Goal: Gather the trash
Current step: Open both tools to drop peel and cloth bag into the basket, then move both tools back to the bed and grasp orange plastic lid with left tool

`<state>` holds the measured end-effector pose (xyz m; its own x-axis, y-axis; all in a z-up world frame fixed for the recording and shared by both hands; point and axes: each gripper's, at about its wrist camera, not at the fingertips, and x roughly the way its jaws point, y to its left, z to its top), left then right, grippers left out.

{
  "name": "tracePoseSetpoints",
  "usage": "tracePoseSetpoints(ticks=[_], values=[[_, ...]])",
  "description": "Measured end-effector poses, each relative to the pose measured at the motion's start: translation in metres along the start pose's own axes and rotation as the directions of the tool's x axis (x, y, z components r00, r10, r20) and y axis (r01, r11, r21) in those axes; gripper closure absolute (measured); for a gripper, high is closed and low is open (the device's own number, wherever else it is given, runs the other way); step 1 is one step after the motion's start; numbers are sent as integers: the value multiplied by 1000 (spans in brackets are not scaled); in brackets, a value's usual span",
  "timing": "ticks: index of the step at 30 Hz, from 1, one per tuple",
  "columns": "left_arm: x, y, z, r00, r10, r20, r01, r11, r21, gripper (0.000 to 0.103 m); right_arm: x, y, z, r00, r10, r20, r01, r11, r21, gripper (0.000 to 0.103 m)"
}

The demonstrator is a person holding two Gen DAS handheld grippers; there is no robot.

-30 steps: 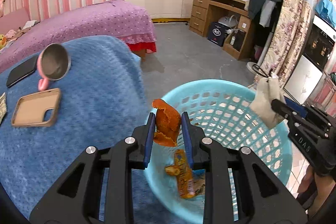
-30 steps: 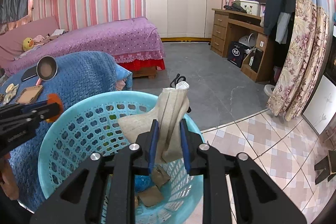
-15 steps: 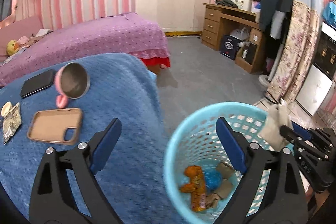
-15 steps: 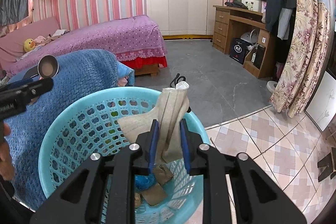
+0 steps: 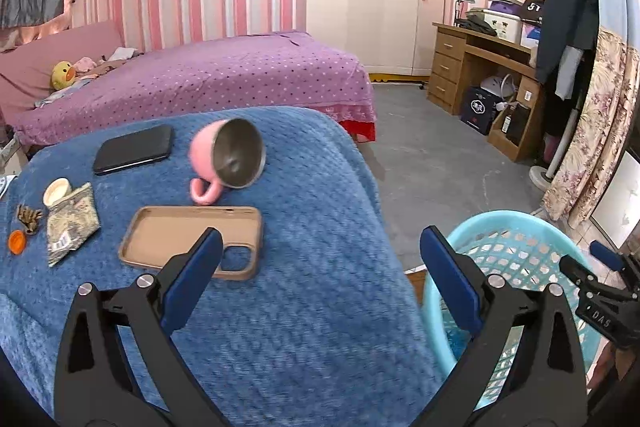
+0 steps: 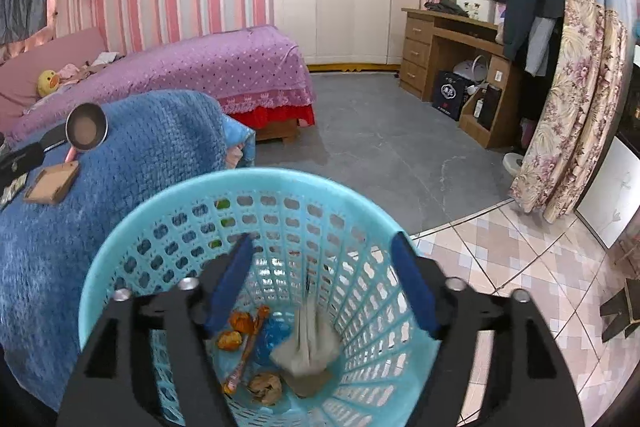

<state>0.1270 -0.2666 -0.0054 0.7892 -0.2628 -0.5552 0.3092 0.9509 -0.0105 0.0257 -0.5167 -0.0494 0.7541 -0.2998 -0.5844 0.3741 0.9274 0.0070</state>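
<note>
The light blue basket (image 6: 256, 179) stands on the floor beside the blue blanket-covered table (image 5: 312, 327). My right gripper (image 6: 322, 243) hangs over the basket, its jaws opening with nothing between them. A beige rag (image 6: 306, 347) lies in the bottom of the basket with orange peel (image 6: 240, 323), a wrapper (image 6: 244, 359) and crumpled paper (image 6: 266, 385). My left gripper (image 5: 320, 239) is over the table's right edge, its jaws opening and empty. On the table's left lie a snack packet (image 5: 70, 223), an orange cap (image 5: 17, 242) and a white lid (image 5: 57, 190).
A tan phone case (image 5: 192, 241), a tipped pink mug (image 5: 226, 159) and a black phone (image 5: 134, 149) lie on the blanket. The basket (image 5: 500, 219) sits right of the table. A purple bed (image 5: 208, 79) is behind, a wooden desk (image 5: 480, 67) at far right.
My left gripper let the orange peel drop into the basket, opened wide and swung left over the blanket. My right gripper opened and the beige rag fell into the basket.
</note>
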Motion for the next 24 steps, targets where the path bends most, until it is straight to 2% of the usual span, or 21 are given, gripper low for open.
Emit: tracePoseSetpoints(ticks=[3,13,20,24], values=[[-5,11,-1,1000,16,5,-16,1000,4,6,-6,10,5,999,-26,31,26,1000,13,8],[-26,70,-4,998,59,35,-59,998,8,6,-9,70,21,998,0,63,2,1000,-30,7],[-26,128,-7,990,140,25,-141,990,24,6,-10,108,23,996,55,69,-53,998,-29,7],[-23,163,-10,987,160,13,-160,987,7,6,-7,135,24,996,64,63,-60,996,-67,7]])
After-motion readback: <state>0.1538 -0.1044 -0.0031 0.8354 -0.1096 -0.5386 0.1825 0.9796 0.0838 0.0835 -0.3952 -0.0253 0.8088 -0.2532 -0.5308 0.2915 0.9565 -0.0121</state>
